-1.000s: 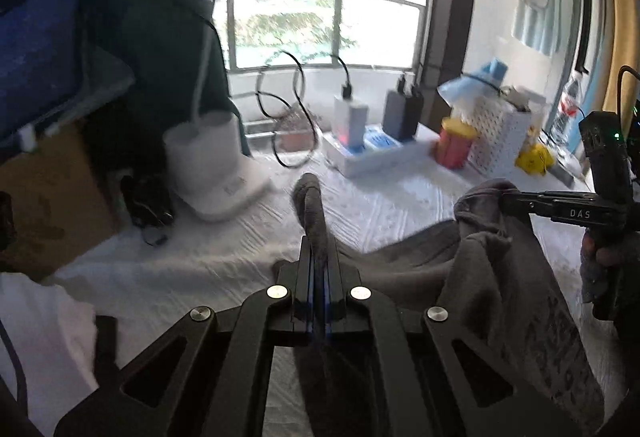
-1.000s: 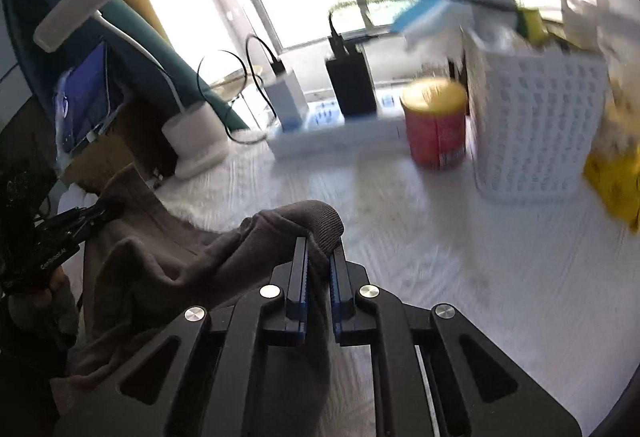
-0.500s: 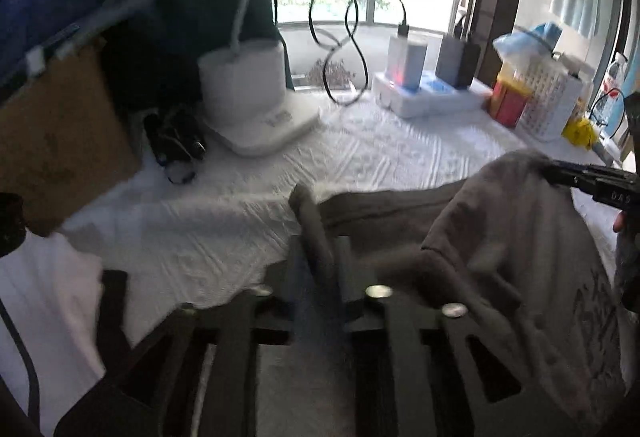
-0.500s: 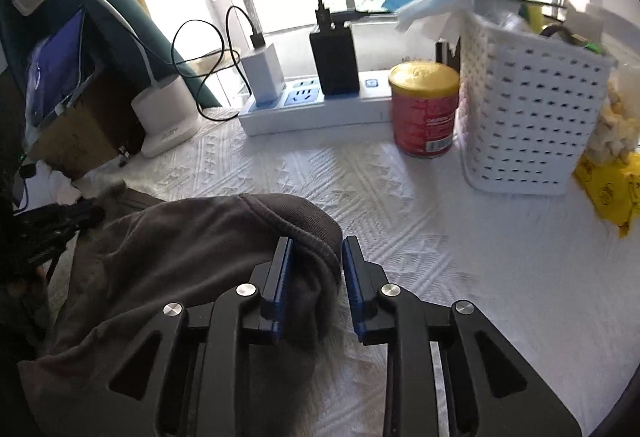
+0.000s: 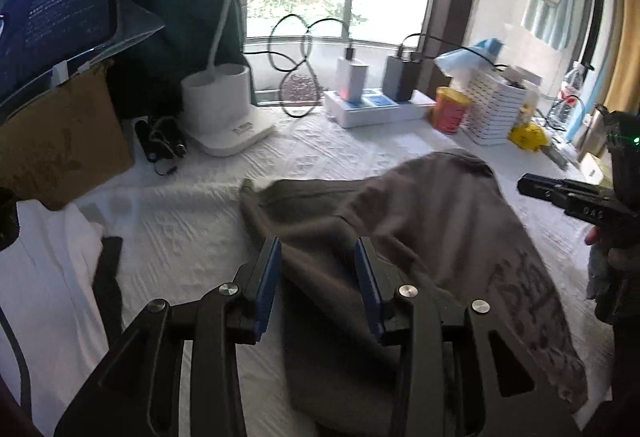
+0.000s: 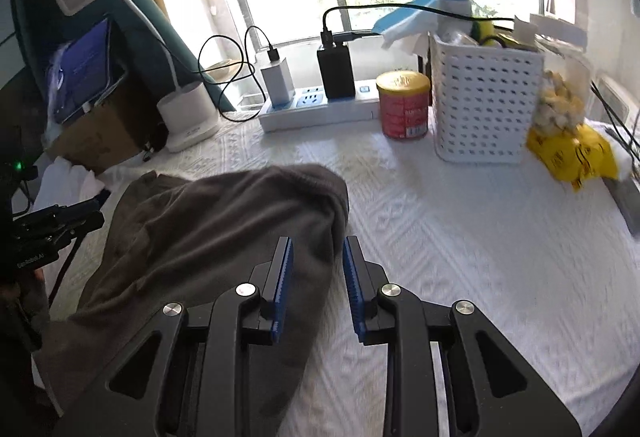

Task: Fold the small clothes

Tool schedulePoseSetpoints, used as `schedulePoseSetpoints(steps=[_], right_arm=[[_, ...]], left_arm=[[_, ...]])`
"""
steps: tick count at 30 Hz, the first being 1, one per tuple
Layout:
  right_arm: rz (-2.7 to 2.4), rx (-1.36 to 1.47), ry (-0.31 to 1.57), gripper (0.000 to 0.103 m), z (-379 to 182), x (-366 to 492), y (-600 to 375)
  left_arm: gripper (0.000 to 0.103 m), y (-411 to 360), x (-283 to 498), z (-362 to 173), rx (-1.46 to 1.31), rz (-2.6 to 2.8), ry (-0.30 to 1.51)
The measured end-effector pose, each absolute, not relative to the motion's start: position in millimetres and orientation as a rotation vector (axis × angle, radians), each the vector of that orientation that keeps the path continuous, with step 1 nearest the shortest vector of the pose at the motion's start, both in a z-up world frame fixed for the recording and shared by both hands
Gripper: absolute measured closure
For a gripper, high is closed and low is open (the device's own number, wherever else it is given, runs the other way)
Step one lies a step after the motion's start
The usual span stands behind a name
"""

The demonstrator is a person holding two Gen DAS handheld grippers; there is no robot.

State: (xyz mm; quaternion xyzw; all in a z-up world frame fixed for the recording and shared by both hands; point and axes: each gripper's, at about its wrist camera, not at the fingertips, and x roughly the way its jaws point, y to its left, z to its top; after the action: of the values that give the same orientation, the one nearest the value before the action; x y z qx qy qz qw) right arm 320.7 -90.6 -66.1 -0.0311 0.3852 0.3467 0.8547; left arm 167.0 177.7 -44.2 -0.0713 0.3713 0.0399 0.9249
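A grey-brown garment with faint print lies folded over on the white textured table cover. My left gripper hovers over the garment's left edge. Its jaws are opening, and the cloth lies beneath them with the blue pads clear of it. In the right wrist view the same garment sits at the left. My right gripper stands open over its right edge, with the pads apart from the fabric. Each gripper shows in the other's view: the right gripper at the right edge, the left gripper at the left edge.
Along the window stand a white lamp base, a power strip with chargers and cables, a red can, a white perforated basket and a yellow bag. A cardboard box, a tablet and white cloth crowd the left.
Both grippers held the garment's edges pinched and raised. They have let go, and the cloth has dropped flat on the table. Both hands have drawn back a little.
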Motion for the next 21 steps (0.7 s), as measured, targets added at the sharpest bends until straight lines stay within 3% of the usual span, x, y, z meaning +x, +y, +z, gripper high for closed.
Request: schedulePoseSetpoints(steps=[4,21], right_arm=[[0.735,-0.051,0.814,0.075,-66.4,304.8,-101.9],[0.797,-0.010,0.806,0.075,-69.3,245.9,-130.6]], left_arm=[[0.055,162.2,154.3,-40.0,-0.155,0.054,0.757],[0.055,115.9,102.4,-35.2,-0.188,0.024,0.764]])
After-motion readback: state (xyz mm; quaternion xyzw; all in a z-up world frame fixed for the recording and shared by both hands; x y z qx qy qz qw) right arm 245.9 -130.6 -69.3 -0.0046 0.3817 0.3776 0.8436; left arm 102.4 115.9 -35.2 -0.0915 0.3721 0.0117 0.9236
